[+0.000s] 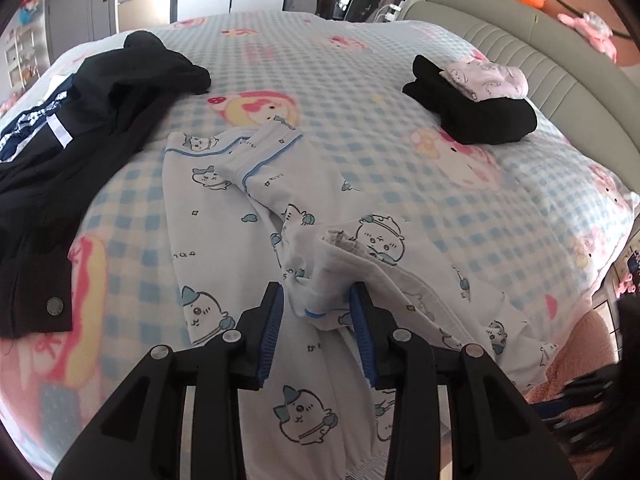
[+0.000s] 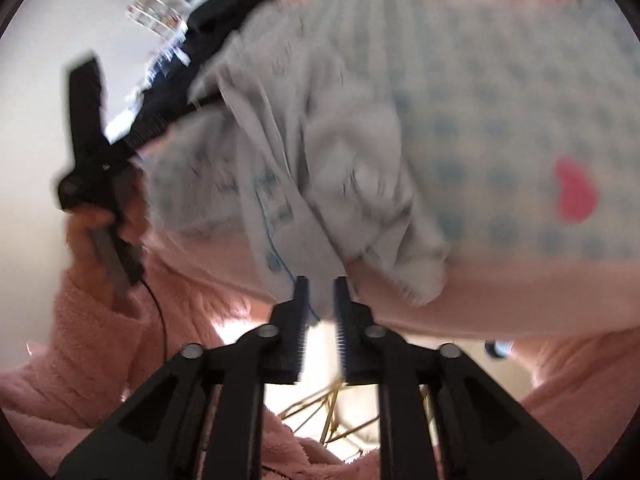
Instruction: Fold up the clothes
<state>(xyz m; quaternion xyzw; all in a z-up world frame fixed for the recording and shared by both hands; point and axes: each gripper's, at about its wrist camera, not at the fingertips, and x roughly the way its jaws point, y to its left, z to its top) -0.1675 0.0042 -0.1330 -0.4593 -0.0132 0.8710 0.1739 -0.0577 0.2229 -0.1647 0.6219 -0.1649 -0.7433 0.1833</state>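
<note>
Broadly, the checked blanket [image 1: 360, 92] with its cartoon prints fills everything ahead of my left gripper [image 1: 318, 300], and a padded headboard [image 1: 520, 40] curves along its far right edge. Far ahead and to the left of that gripper sprawls a black garment [image 1: 80, 120] with a white stripe and a round snap button, lying unfolded. Far ahead to the right sits a folded black piece [image 1: 480, 116] with a small pale folded piece [image 1: 486, 78] stacked on it; both are well apart from my tools. Nothing lies between the left gripper and the white printed pyjamas [image 1: 248, 208], which lie directly ahead of and beneath it, their long axis running from under the fingers away toward the upper left, with one blue-piped end lying folded across the far part. A bunched fold of that cloth rises between the left jaws, which stand apart; the right pad [image 1: 362, 320] touches the fold, but I cannot tell whether it is pinched. In the right wrist view, blurred, the same pyjamas [image 2: 320, 168] hang just ahead of my right gripper [image 2: 320, 292], whose jaws are narrowly apart with a blue-piped edge between them. To its left, a hand [image 2: 92, 236] in a pink fleece sleeve [image 2: 88, 344] holds the other tool.
</note>
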